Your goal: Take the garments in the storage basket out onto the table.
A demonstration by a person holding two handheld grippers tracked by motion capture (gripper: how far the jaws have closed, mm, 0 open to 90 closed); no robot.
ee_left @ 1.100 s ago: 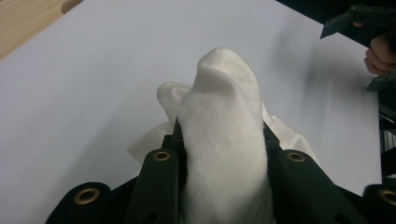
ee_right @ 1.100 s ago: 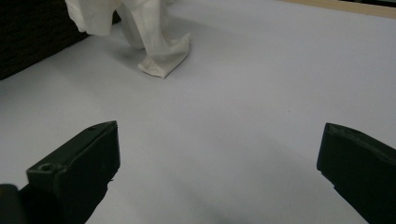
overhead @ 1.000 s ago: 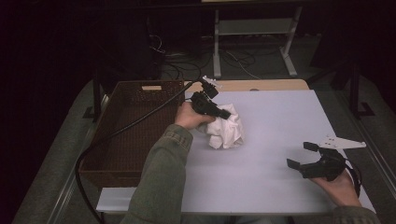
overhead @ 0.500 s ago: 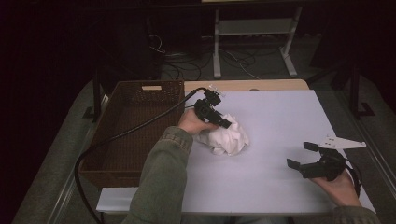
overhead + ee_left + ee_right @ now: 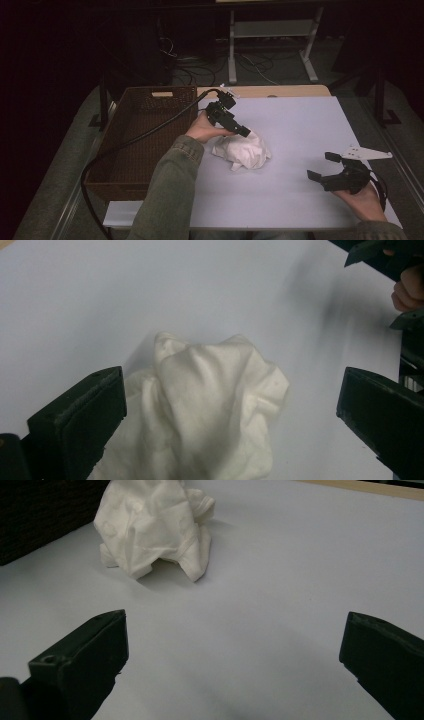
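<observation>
- White crumpled cloth (image 5: pixel 242 151) is lying on the light table (image 5: pixel 300 125), left of centre, bunched up, not flat.
- Left hand-held gripper (image 5: pixel 243 133) is reaching in from the left, angled down, tips sitting at the cloth's far-left top edge in the high view.
- In the left gripper view its jaws are standing wide apart, released, with the cloth (image 5: pixel 200 405) lying between and below them; can't tell if the tips are touching the fabric.
- Left hand (image 5: pixel 202 128) is wrapping the gripper body; black cable (image 5: pixel 150 131) is trailing from it over the brown wicker basket (image 5: pixel 145 145).
- Basket is sitting at the table's left edge, just beside the cloth's side of the table.
- Right hand-held gripper (image 5: pixel 322 166) is resting low at the near right of the table, well apart from the cloth, jaws spread, released, gripping nothing.
- Right gripper view is looking across bare table toward the cloth (image 5: pixel 152 527) at far left, with the dark basket wall (image 5: pixel 45 515) behind it.
- Right hand (image 5: pixel 362 200) is holding its gripper near the table's near edge; grey three-cornered plate (image 5: pixel 367 152) is sticking out on top.
</observation>
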